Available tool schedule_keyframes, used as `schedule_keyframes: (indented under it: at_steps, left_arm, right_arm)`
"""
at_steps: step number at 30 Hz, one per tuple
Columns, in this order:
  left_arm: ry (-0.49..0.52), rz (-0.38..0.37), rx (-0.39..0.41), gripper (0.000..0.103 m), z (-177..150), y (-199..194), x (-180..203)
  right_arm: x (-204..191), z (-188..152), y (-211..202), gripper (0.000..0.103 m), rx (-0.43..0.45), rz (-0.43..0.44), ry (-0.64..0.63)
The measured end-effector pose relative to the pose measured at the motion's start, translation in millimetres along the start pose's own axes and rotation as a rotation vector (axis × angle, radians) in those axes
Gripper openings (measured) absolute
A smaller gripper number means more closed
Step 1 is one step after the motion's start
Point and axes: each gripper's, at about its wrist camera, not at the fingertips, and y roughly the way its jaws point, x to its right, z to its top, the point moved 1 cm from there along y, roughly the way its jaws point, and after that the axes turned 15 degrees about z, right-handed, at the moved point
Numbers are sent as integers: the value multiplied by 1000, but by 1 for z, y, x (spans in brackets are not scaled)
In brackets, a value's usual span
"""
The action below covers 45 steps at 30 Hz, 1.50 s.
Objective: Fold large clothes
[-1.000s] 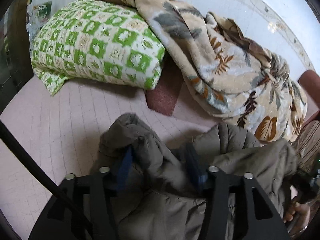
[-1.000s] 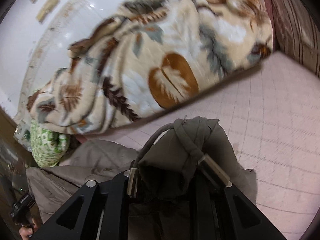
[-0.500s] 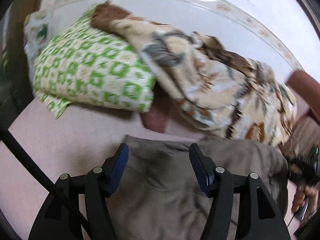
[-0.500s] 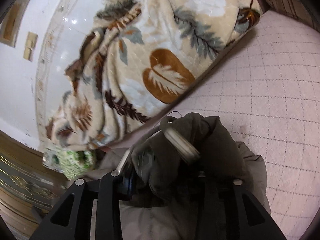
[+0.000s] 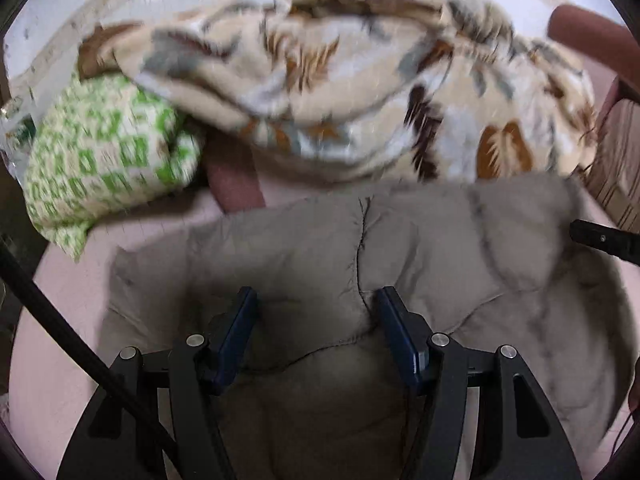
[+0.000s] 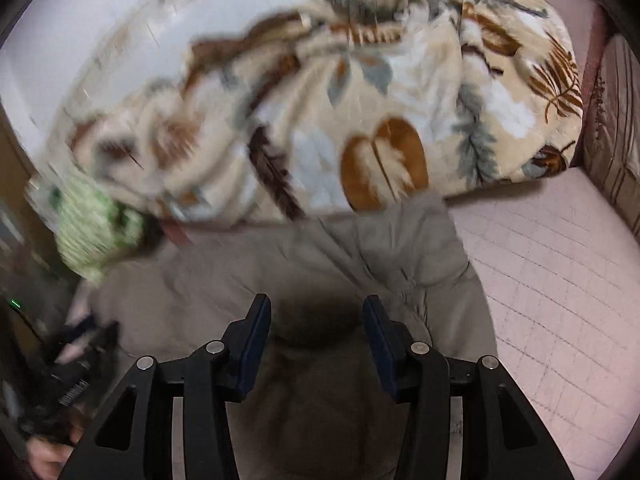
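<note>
Jacket (image 5: 400, 248) lies spread on the bed (image 5: 60, 340), collar end toward the blanket (image 5: 360, 92), hem toward the camera. Grey-brown, puffy, quilted — stitched seams divide it into soft panels, and one dark seam runs down the middle between the left claw's fingers.

Left claw (image 5: 316, 332) hangs over the near part of the jacket, jaws moderately wide, nothing pinched; they have just been opening a little further. Blue pads (image 5: 236, 336) stand clear of the cloth on either side.

Right claw (image 6: 316, 340) sits likewise over the jacket's right half, jaws parted and empty; they have just been opening, and cloth lies below them, not gripped. A dark shadow pools under the gap.

Judgement: both claws have let go so the jacket can settle flat as a base for the fold. Padding will spring back and resist a crease.

Blanket is fleecy, cream with brown and grey leaves, heaped against the wall. Green-and-white checked pillow (image 5: 104, 160) lies at its left end. Bed cover is pink, quilted in small squares.
</note>
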Motion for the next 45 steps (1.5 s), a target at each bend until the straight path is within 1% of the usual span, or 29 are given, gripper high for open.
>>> schedule_keyframes:
  at_steps: [1, 2, 3, 7, 12, 15, 17, 19, 20, 21, 22, 23, 24, 25, 26, 27, 30, 35, 36, 37, 39, 41, 42, 43, 45]
  left_arm:
    - [-2, 4, -12, 68, -1, 7, 0]
    - [-13, 0, -18, 70, -2, 11, -1]
    - [-27, -10, -24, 72, -3, 16, -2]
    - [-53, -51, -41, 78, -5, 30, -3]
    - [-91, -88, -57, 83, -10, 44, -4]
    - [-94, -79, -50, 85, -12, 50, -1]
    - [-86, -60, -62, 85, -10, 51, 1]
    - [-85, -30, -49, 84, -10, 43, -1]
    - [-84, -22, -42, 82, -10, 37, -3]
    - [-86, -15, -34, 78, -13, 26, -8]
    - [-87, -8, -16, 76, -16, 14, -12]
    - [-81, -6, 3, 76, -18, 5, -15]
    - [-70, -5, 30, 76, -22, -8, -18]
    - [-55, 13, 61, 76, -28, -22, -21]
    - [-37, 43, 87, 76, -35, -35, -23]
    - [-20, 55, 99, 76, -42, -45, -24]
    - [-10, 81, 106, 76, -66, -71, -33]
    - [-69, 90, 112, 76, -110, -114, -53]
    - [-77, 93, 114, 76, -118, -119, -55]
    - [-86, 104, 115, 76, -126, -122, -58]
    - [-107, 117, 102, 76, -137, -121, -62]
    - [-129, 116, 77, 76, -144, -114, -65]
    - [-136, 133, 78, 76, -147, -109, -67]
    - [-138, 148, 82, 76, -149, -106, -68]
    - [-148, 142, 73, 76, -149, -95, -69]
  right_arm:
    - [5, -4, 8, 52, -13, -13, -6]
    - [12, -8, 18, 52, -33, -52, -17]
    - [16, -10, 24, 52, -44, -66, -19]
    - [38, -16, 39, 52, -59, -45, 25]
    - [46, -22, 52, 53, -84, -44, 36]
    - [46, -26, 58, 53, -93, -51, 25]
    - [49, -27, 62, 54, -98, -46, 28]
    - [47, -26, 64, 54, -118, -63, 30]
    - [44, -24, 62, 53, -125, -76, 21]
    - [37, -23, 54, 53, -119, -92, -1]
    - [29, -22, 46, 53, -98, -91, -17]
    - [18, -24, 26, 53, -53, -67, -35]
    - [11, -26, 13, 53, -29, -52, -51]
    - [-1, -30, -4, 54, 0, -39, -84]
    - [-11, -36, -18, 54, 20, -37, -114]
    - [-19, -42, -27, 55, 32, -33, -132]
    - [-40, -70, -44, 56, 25, -26, -137]
    - [-70, -122, -74, 56, 61, 22, -128]
    - [-74, -131, -78, 56, 67, 32, -126]
    - [-77, -139, -80, 56, 72, 23, -135]
    - [-83, -148, -78, 56, 69, -29, -176]
    - [-80, -152, -72, 56, 52, -65, -192]
    - [-78, -152, -70, 56, 54, -78, -189]
    - [-75, -152, -69, 56, 59, -84, -186]
    - [-69, -152, -64, 56, 57, -92, -182]
